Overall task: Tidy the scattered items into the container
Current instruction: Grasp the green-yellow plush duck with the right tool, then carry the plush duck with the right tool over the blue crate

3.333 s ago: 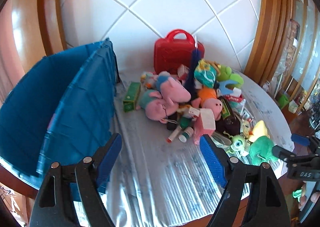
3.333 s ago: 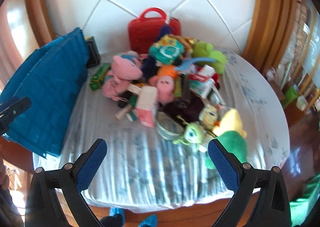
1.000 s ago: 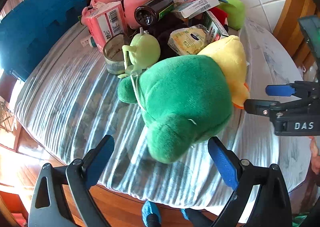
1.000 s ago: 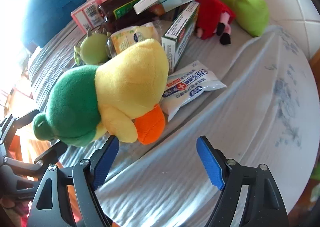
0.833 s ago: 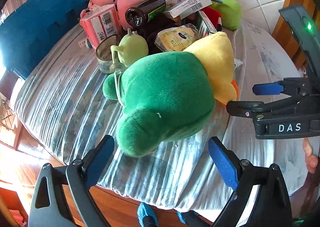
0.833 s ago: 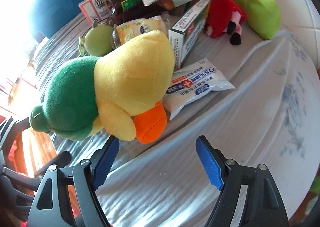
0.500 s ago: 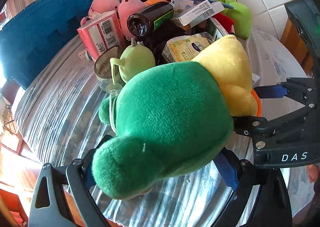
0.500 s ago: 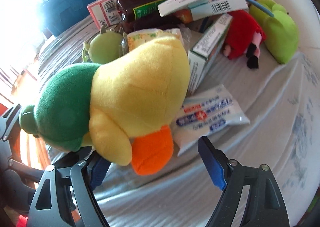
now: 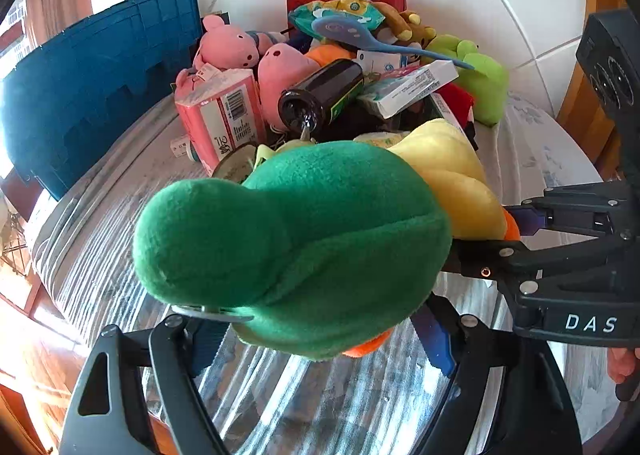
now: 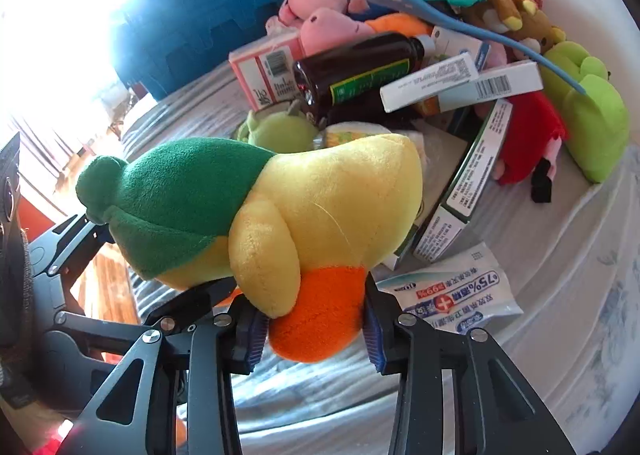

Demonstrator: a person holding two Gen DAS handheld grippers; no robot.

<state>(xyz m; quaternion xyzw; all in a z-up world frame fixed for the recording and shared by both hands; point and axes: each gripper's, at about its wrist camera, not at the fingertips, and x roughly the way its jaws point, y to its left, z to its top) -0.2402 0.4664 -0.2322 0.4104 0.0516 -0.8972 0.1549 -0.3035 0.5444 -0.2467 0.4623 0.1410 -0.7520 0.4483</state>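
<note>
Step in hand: both grippers are taking hold of the duck, first item out of the heap; nothing looks binned yet, as far as the views show.

Bin: blue, ribbed wall, standing at the far left of the table, well apart from the duck. Its inside is not showing.

Heap: plush toys, boxes, a dark bottle, piled against the tiled wall behind the duck.

Duck: yellow plush body, green hat, orange foot. It is sitting at the near edge of the table, just in front of the heap; whether it is clear of the cloth I cannot tell.

Left gripper: jaws closing about the green hat, pads lying against the plush.

Right gripper: jaws closing, narrow, pinching the orange foot.

Next move, as I judge: lifting with both hands together, carrying left over the bin wall, then letting go. Soft plush will be sagging between the two holds.
</note>
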